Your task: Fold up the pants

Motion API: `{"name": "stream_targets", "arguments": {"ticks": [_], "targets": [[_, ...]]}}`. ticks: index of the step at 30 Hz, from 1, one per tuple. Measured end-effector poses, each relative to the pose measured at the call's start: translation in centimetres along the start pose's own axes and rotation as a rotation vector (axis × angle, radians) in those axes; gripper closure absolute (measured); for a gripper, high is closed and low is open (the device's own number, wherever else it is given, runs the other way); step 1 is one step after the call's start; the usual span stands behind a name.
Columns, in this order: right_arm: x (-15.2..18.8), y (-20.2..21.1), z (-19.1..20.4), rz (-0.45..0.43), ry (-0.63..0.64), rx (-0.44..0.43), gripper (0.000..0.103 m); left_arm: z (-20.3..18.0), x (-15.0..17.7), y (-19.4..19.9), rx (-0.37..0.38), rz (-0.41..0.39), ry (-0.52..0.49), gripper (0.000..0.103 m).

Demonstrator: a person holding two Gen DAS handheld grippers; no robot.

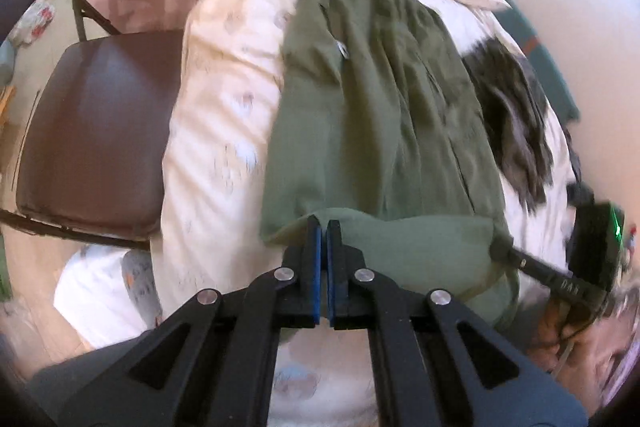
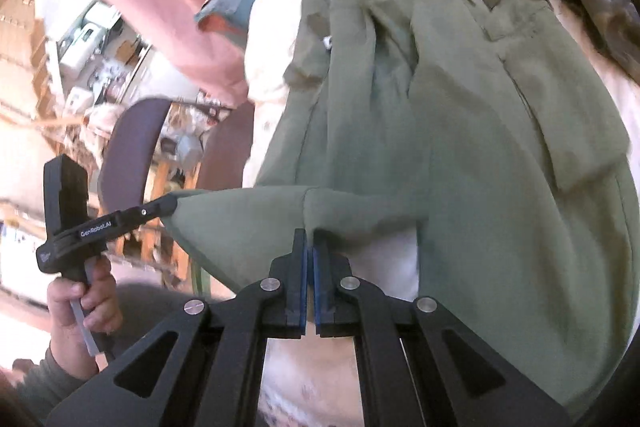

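Green pants (image 1: 384, 99) lie lengthwise on the bed (image 1: 216, 131); left gripper (image 1: 323, 227) and right gripper (image 2: 309, 237) each pinch the near hem, jaws pressed together on cloth. Risk: thin bite, so the hem could slip out on a fast lift, or uneven pull skews the fold. Chair (image 1: 96, 131) crowds the bed's left edge, dark garment (image 1: 516, 123) lies just right of the pants; the far end looks open.

obstacles: chair (image 1: 96, 131) left of bed (image 1: 216, 131) | dark garment (image 1: 516, 123) right of pants (image 1: 380, 107)
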State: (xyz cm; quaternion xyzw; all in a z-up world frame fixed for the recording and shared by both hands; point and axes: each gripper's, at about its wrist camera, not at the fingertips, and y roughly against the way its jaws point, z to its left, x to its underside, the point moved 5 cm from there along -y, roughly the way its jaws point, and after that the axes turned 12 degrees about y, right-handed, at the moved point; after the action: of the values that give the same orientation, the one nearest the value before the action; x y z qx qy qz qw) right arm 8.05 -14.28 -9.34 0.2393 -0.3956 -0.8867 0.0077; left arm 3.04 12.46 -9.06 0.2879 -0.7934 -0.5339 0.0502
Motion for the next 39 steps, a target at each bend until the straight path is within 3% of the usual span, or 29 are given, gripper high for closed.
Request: {"name": "stream_targets", "arguments": {"ticks": [4, 7, 13, 16, 17, 18, 19, 20, 22, 24, 29, 32, 39], "targets": [[-4.9, -1.5, -2.5, -0.051, -0.017, 0.028, 0.101, -1.8, -4.8, -2.3, -0.045, -0.083, -0.061, 0.102], [-8.0, -4.0, -5.0, -0.051, -0.027, 0.094, 0.101, -1.0, -8.3, -6.0, -0.09, -0.098, -0.031, 0.102], [-10.1, -10.4, -10.2, 0.02, -0.093, 0.189, 0.101, 0.6, -12.3, -11.1, -0.021, -0.117, 0.052, 0.102], [-10.2, -12.8, -12.1, 0.072, -0.163, 0.202, 0.097, 1.1, -12.9, -11.9, -0.071, -0.129, 0.052, 0.101], [-10.2, -13.1, -12.3, 0.084, -0.175, 0.195, 0.097, 1.4, -12.9, -12.0, -0.088, -0.124, 0.053, 0.093], [-10.3, -13.2, -12.3, 0.091, -0.17, 0.191, 0.096, 1.9, -12.6, -12.2, -0.096, -0.104, 0.064, 0.084], [-10.3, -13.1, -12.1, 0.102, -0.154, 0.189, 0.093, 2.2, -12.1, -12.1, -0.099, -0.093, 0.069, 0.06], [-10.3, -12.8, -11.9, 0.107, -0.135, 0.176, 0.089, 2.5, -11.8, -12.0, -0.107, -0.089, 0.076, 0.044], [-10.3, -11.3, -11.3, 0.106, -0.11, 0.142, 0.064, 2.8, -10.6, -11.3, -0.118, -0.094, 0.077, 0.042], [-10.0, -8.9, -10.8, 0.086, -0.089, 0.137, 0.056, 2.0, -9.5, -10.6, -0.119, -0.09, 0.036, 0.042], [-7.3, -0.2, -9.7, 0.058, -0.046, 0.158, 0.056, -1.7, -6.1, -8.3, -0.101, -0.098, -0.051, 0.037], [-3.8, 5.5, -10.3, 0.054, -0.049, 0.226, 0.055, -4.2, -2.2, -7.6, -0.031, -0.063, -0.055, 0.03], [6.9, 13.3, -15.8, 0.213, -0.19, 0.434, 0.055, -9.8, 9.9, -11.7, 0.052, 0.154, -0.118, 0.03]]}}
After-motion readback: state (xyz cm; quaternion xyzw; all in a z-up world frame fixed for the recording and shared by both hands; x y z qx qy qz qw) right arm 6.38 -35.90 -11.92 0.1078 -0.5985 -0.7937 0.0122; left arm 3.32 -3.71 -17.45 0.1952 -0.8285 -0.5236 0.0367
